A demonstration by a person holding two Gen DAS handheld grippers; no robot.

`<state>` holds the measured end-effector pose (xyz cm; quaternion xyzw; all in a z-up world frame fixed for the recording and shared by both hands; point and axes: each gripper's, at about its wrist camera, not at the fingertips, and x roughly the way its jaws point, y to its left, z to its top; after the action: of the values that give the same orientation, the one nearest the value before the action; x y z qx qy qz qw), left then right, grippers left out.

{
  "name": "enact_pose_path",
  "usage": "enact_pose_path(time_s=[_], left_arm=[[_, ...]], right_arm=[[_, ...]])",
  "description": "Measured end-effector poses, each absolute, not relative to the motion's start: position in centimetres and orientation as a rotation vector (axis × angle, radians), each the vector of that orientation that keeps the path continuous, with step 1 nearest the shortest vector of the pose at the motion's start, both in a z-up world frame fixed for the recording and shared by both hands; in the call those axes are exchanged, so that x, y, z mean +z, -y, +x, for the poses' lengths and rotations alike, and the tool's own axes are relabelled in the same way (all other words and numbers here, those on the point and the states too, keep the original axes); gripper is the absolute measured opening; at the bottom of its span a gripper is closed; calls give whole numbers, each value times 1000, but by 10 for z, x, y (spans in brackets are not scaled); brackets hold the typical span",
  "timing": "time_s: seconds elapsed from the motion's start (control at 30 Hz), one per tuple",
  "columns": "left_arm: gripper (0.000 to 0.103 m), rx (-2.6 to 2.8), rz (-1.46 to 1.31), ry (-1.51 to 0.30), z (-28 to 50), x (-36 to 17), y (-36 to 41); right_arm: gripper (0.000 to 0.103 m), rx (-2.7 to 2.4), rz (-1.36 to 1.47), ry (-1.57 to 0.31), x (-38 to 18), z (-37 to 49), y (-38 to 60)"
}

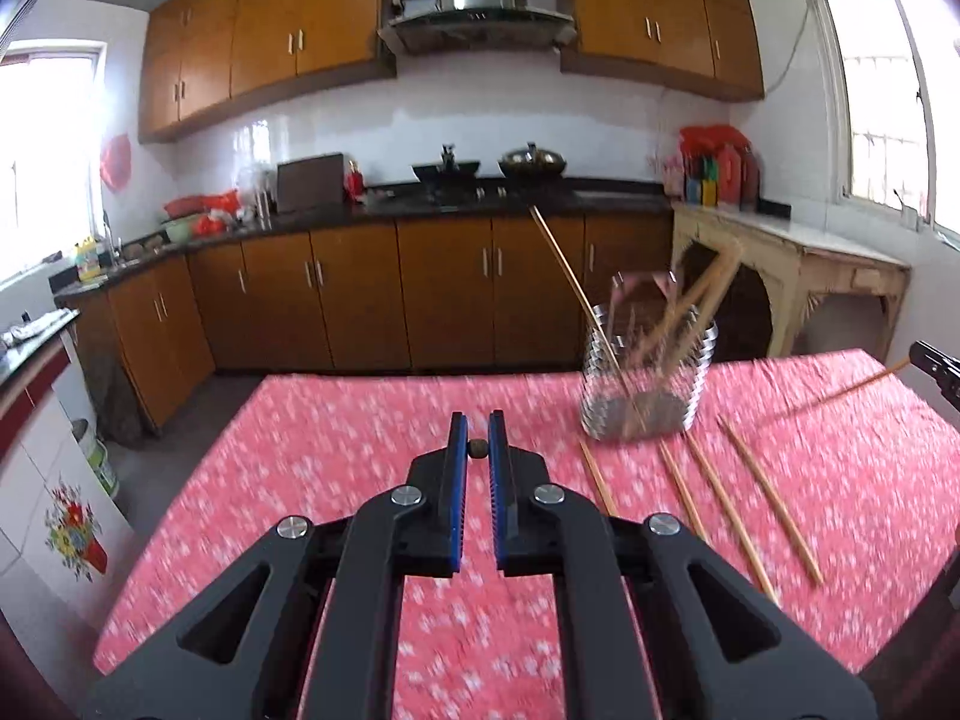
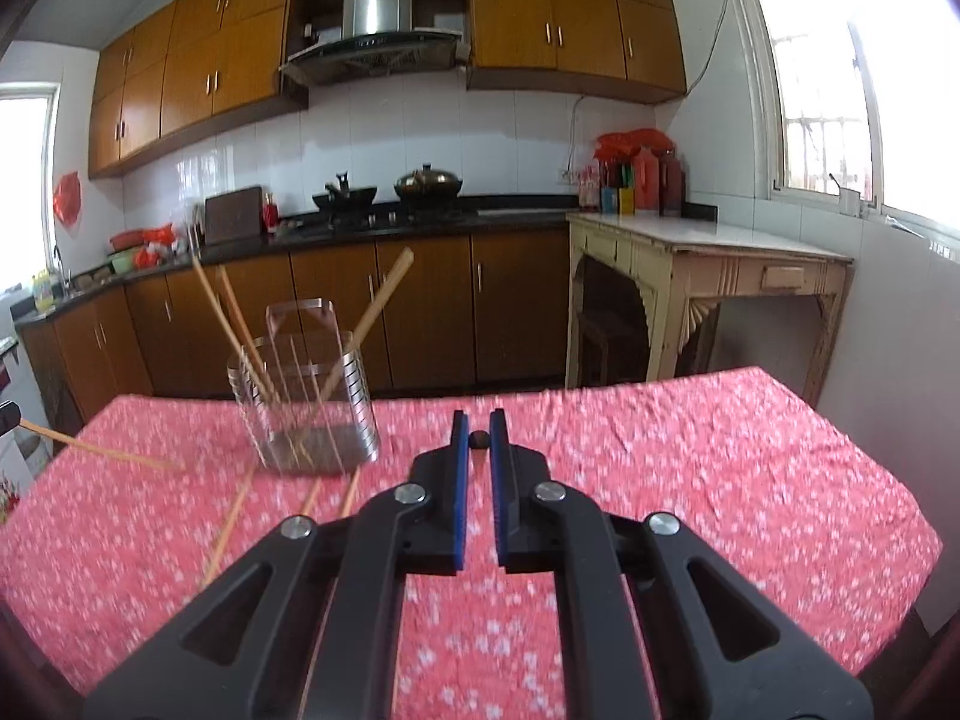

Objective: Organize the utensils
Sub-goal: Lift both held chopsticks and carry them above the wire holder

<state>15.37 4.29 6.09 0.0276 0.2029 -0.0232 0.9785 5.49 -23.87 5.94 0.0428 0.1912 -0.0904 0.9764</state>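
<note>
Transfer step: each hand-held gripper, left (image 1: 478,449) and right (image 2: 478,439), is clamped on one chopstick end. Holder (image 2: 303,396) stands at 10 o'clock on the tabletop (image 2: 720,480). Next: align tips above holder, release.

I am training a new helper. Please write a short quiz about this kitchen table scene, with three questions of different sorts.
1. True or false: the wire holder lies on its side on the pink tablecloth.
2. What do the left tongs and the right tongs each grip? A: a spoon. B: a chopstick. C: nothing.
3. In the left wrist view, how many loose chopsticks lie on the cloth in front of the holder?

Key
1. False: it stands upright.
2. B: each pair is shut on one chopstick.
3. Four.
</note>
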Motion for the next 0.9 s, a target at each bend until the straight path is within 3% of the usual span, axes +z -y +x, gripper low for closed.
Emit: enact_pose_path(time_s=[0.9], left_arm=[[7,-75,13,-328,198,122,-48]], right_arm=[[8,-100,147,-279,134,108,237]])
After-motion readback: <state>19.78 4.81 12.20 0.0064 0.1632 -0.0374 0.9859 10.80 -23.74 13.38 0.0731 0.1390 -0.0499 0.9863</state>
